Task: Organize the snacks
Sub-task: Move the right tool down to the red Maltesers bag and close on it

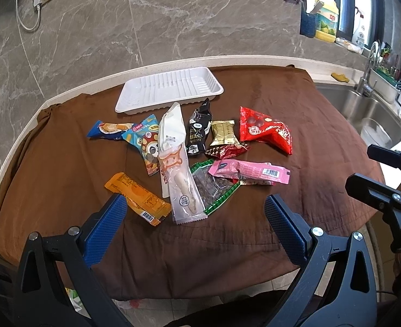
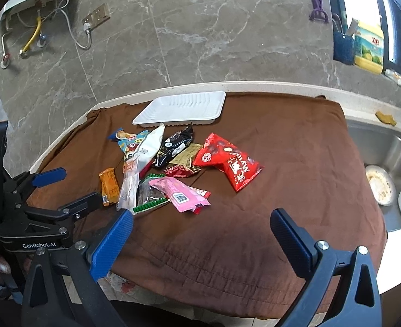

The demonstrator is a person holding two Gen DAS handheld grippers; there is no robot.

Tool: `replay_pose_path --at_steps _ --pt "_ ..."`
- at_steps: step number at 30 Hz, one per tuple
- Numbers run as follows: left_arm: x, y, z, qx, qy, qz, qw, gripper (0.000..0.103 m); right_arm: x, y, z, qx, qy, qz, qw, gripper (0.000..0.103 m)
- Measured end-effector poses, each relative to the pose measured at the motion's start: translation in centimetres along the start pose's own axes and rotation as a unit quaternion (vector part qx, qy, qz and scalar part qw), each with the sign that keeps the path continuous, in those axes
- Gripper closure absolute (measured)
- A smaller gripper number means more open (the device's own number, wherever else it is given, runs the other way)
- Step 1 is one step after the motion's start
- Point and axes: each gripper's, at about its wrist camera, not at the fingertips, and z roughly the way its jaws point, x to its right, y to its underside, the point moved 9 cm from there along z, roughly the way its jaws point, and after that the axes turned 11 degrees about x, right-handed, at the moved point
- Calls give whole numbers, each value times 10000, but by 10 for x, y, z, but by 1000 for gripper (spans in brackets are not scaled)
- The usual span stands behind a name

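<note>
Several snack packets lie in a loose pile on a brown cloth point(image 1: 295, 114). An empty white tray point(image 1: 170, 88) sits behind them; it also shows in the right wrist view point(image 2: 181, 107). The pile holds a red bag point(image 1: 265, 129), a pink packet point(image 1: 250, 171), an orange packet point(image 1: 137, 199), a long clear packet point(image 1: 182, 188), a black packet point(image 1: 199, 130) and a gold packet point(image 1: 223, 133). My left gripper point(image 1: 195, 226) is open and empty, just in front of the pile. My right gripper point(image 2: 200, 237) is open and empty, nearer than the pink packet point(image 2: 178, 193).
A steel sink point(image 1: 372, 114) with a tap lies to the right of the cloth, with dishes in it point(image 2: 380, 185). A marble wall stands behind the white counter edge point(image 1: 146, 68). Bottles point(image 1: 327, 21) stand on the window sill.
</note>
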Motion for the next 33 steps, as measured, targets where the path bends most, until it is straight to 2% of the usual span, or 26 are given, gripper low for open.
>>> replay_pose_path --at_steps 13,15,17,21,24,26,29,33 --pt "-5 -3 3 -11 -24 -7 10000 0 -3 -15 -1 151 -80 -24 9999 0" --pt "-6 -4 4 -4 -35 -11 10000 0 -5 -25 -6 337 -131 -82 9993 0" --pt "-7 -5 3 16 -36 -11 10000 0 -3 -44 -19 753 -19 -98 9971 0" --pt "-10 -7 3 58 -63 6 10000 0 -4 -72 -42 1497 -93 -122 9886 0" --pt "-10 -6 4 52 -97 15 9999 0 0 -77 -40 1546 106 -141 9878 0" --pt "-13 -6 5 37 -101 -17 9999 0 -4 -73 -32 1292 -91 -249 9913 0" --pt "-17 -4 9 -13 -146 -61 9999 0 -6 -65 -26 1188 -35 -333 9923 0" --pt "-24 2 16 -129 -159 -119 9997 0 -12 -48 -7 818 -111 -433 9956 0"
